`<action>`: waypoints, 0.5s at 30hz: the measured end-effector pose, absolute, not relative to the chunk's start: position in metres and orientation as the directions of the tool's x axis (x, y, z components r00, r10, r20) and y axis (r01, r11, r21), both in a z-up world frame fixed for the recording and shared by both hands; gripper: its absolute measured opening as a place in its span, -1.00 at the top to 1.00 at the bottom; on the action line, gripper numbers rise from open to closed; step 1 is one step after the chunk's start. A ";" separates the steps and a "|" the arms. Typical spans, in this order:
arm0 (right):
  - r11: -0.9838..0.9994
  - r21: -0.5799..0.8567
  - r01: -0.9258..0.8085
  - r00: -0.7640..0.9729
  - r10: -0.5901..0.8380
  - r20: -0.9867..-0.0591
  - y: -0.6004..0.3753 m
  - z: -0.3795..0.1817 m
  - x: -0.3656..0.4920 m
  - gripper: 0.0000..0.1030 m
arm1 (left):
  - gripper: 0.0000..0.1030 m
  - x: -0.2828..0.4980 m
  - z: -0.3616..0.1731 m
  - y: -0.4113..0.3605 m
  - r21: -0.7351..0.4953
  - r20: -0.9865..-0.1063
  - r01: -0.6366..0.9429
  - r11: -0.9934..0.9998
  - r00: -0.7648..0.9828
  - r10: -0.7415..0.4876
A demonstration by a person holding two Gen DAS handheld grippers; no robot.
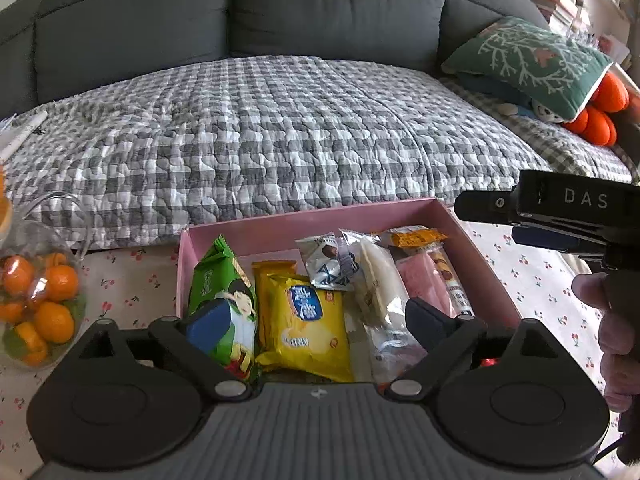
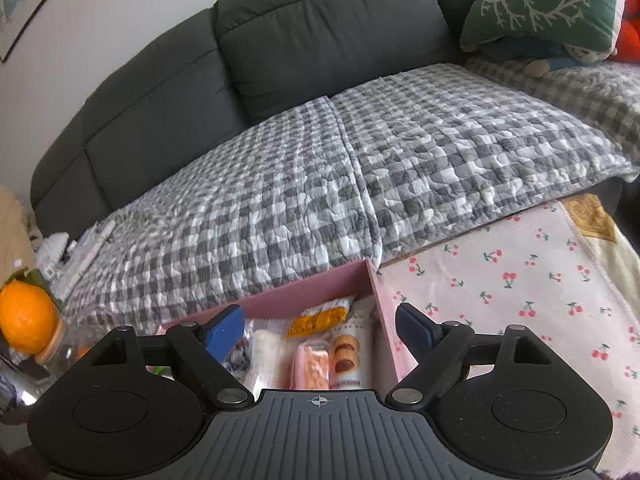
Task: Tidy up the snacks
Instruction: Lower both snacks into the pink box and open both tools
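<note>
Both claws, left claw (image 1: 316,316) and right claw (image 2: 320,328), gape empty above a pink box (image 1: 280,232) of wrapped snacks (image 1: 304,312) on a cherry-print surface (image 2: 520,280).

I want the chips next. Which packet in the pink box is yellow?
The yellow packet with the blue label, lying second from the left in the pink box, between the green packet and the clear-wrapped white snack. No other packet is all yellow.

"DAS" stands in white letters on the black right claw (image 1: 472,204); snack packet print is unreadable
</note>
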State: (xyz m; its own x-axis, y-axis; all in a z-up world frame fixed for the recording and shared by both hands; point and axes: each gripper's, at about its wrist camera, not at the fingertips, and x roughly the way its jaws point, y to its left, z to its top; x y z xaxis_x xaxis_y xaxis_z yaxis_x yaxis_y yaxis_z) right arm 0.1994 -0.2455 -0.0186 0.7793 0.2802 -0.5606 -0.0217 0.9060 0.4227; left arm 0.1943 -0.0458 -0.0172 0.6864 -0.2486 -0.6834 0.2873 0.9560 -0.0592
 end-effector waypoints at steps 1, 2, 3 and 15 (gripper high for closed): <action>0.910 0.414 -0.022 0.776 0.277 -0.566 -0.245 -0.017 0.196 -0.65 | -0.86 0.192 -0.016 -0.045 -0.061 -0.686 0.283 0.957 0.685 -0.246; 0.913 0.406 -0.024 0.773 0.274 -0.572 -0.244 -0.016 0.193 -0.66 | -0.87 0.189 -0.015 -0.045 -0.064 -0.689 0.279 0.958 0.682 -0.245; 0.917 0.399 -0.025 0.770 0.272 -0.577 -0.244 -0.014 0.189 -0.67 | -0.89 0.188 -0.014 -0.044 -0.068 -0.692 0.276 0.959 0.679 -0.245; 0.941 0.337 -0.023 0.765 0.234 -0.600 -0.248 0.013 0.139 -0.80 | -0.98 0.149 0.003 -0.038 -0.072 -0.719 0.214 0.974 0.666 -0.199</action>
